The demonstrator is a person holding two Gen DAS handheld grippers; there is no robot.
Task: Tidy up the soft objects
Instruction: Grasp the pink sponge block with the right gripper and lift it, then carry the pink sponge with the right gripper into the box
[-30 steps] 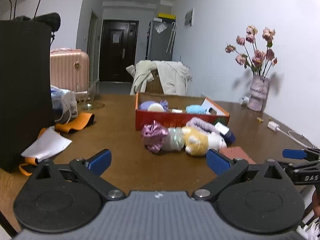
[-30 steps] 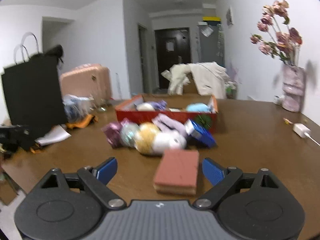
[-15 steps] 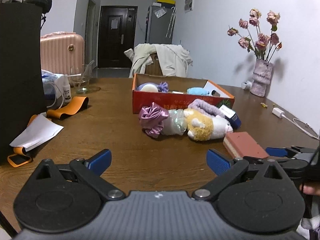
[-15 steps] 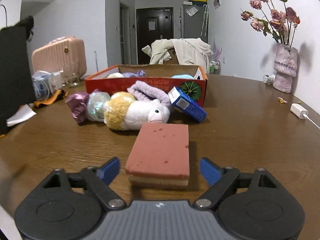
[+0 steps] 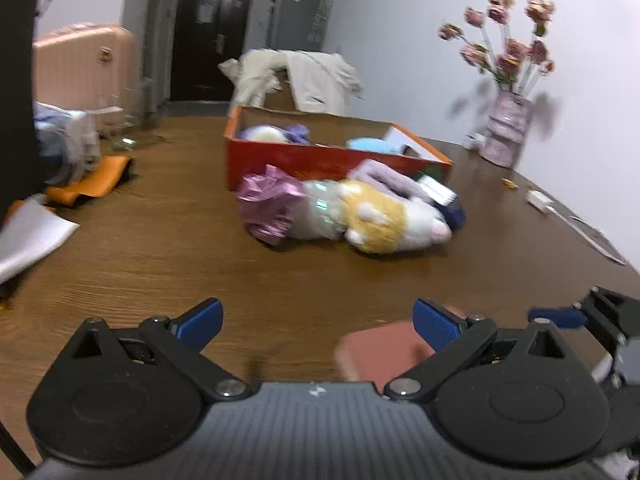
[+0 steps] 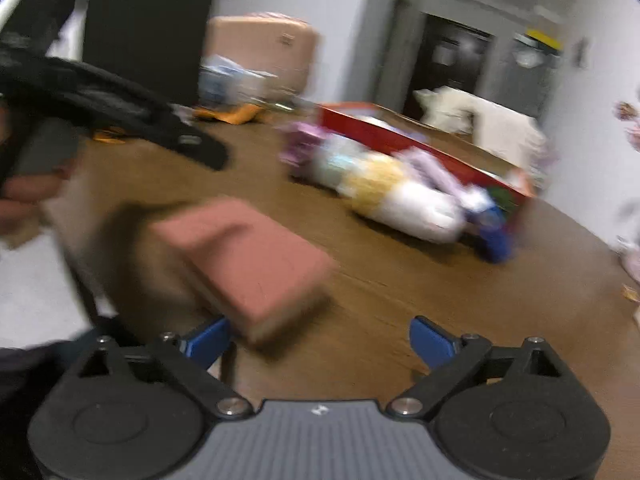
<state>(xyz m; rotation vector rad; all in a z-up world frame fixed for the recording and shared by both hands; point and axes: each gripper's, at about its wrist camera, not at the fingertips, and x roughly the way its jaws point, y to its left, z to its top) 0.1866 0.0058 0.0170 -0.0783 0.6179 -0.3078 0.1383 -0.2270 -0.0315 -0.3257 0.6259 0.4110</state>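
On the brown wooden table (image 5: pixel 168 240), near its close edge: a flat pink-red sponge block with a pale under-layer (image 6: pixel 244 256), lying loose on the wood. Right gripper (image 6: pixel 320 342) low over it, blue-padded jaws opening at this moment, the block's near corner just beside the left blue pad (image 6: pixel 208 340), not pressed by either pad; released. Left gripper (image 5: pixel 316 322) also with jaws wide apart, only bare wood and a corner of the same block (image 5: pixel 380 354) between the pads, nothing grasped.

Further toward the middle of the table: a heap of soft things, touching one another — a crumpled shiny purple cloth (image 5: pixel 270 204), a yellow-and-white plush toy (image 5: pixel 384 220) on its side, a folded lilac towel (image 5: pixel 388 178) behind, a small dark blue box (image 5: pixel 450 204) at the right end. Just behind the heap, an open red cardboard box (image 5: pixel 280 156) with a few soft items inside, too blurred to name.

Toward the far right corner, a pale vase of dried pink roses (image 5: pixel 506 132). Near the left edge, an orange band (image 5: pixel 96 178) and a white paper sheet (image 5: pixel 28 236).
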